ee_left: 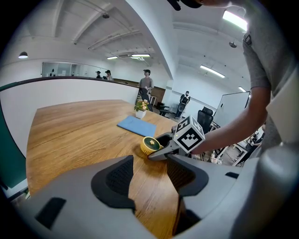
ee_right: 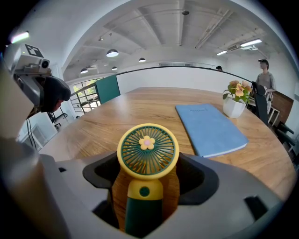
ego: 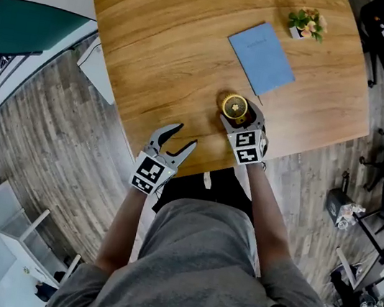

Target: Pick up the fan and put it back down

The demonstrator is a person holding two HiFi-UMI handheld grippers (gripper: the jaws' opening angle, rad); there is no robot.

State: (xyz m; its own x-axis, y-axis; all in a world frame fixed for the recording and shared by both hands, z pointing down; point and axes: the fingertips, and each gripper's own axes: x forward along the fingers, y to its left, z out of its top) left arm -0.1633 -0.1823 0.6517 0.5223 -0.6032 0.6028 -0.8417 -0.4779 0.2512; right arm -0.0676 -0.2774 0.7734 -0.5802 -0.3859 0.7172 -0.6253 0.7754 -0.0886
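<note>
Fan [ee_right: 147, 149] between parted jaws of right hand-held gripper [ee_right: 147, 169], left hand-held gripper [ee_left: 149, 164] empty

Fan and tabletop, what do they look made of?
Fan: likely moulded plastic, yellow rim with dark green grille and handle, smooth with a soft sheen. Tabletop: visible wood grain, warm brown, satin finish; solid wood, veneer or laminate cannot be told from here.
</note>
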